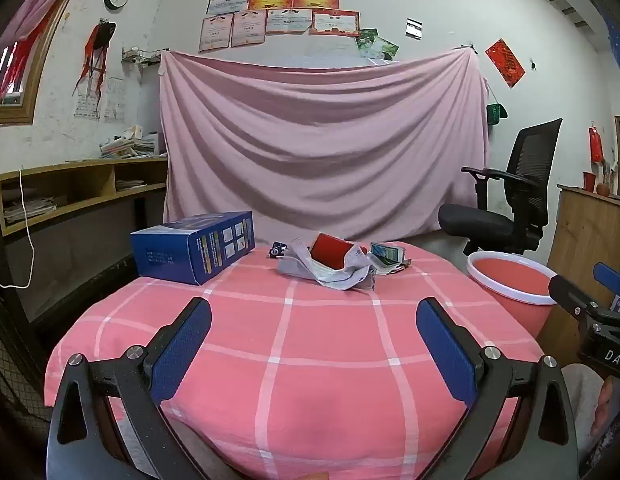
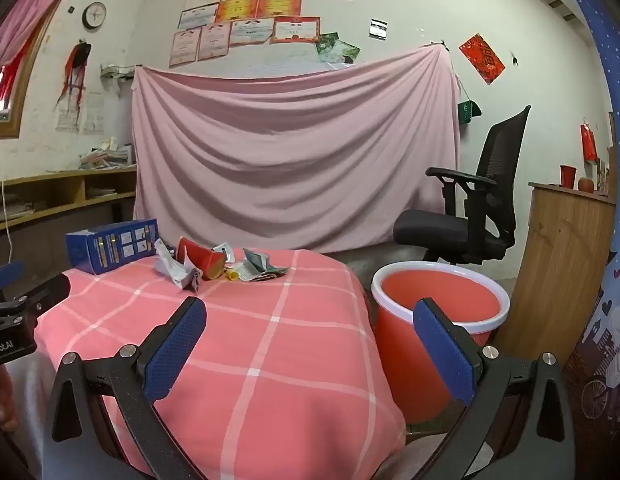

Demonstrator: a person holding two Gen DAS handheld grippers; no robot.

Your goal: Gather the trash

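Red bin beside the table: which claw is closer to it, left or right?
Right. The right claw hangs open at the table's near edge, its outer finger in front of the red bin. The left claw, also open, sits over the checked cloth, farther from the bin.

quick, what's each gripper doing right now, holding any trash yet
Left gripper: open, holding nothing, above the tablecloth.
Right gripper: open, holding nothing.
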